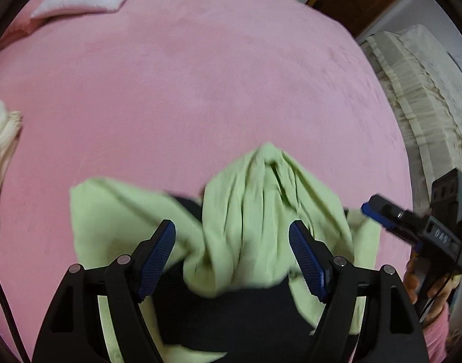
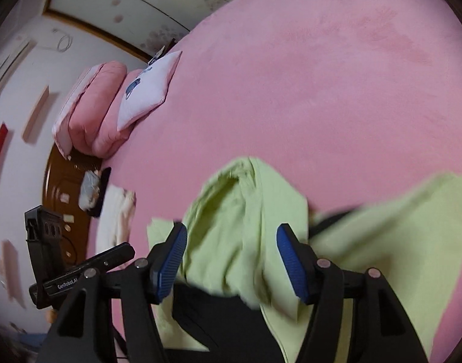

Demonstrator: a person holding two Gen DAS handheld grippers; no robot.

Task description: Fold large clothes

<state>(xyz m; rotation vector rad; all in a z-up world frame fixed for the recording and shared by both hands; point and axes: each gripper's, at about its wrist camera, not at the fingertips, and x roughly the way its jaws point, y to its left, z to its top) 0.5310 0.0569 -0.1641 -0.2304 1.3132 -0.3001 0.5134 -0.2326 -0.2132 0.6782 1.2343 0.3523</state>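
Garments: one light green garment with black parts, crumpled; one cream cloth at the bed's left edge in the left wrist view.
Pillows: one white pillow with a blue print, leaning on one folded pink quilt at the far end of the bed.
Tongs: two sets, the left tongs and the right tongs, each with blue ribbed pads.
Garment's place: it lies on the bed near its front edge, bunched into a raised ridge in the middle, with a flatter flap spread out to either side.
Surface: a bed under a plain pink fleece cover, bare over most of its width.
Room: a pale patterned bedspread beside the bed on the right, a brown wooden door and a white wall behind the pillow end.
Left tongs: apart, tilted steeply down over the garment; the green ridge rises between the pads, which do not press on it.
Right tongs: apart, angled down, a green fold between the pads; motion blur leaves it unclear whether either pad brushes the cloth.
Hand: fingers wrap the right handle at the frame's right edge, above a pink sleeve.
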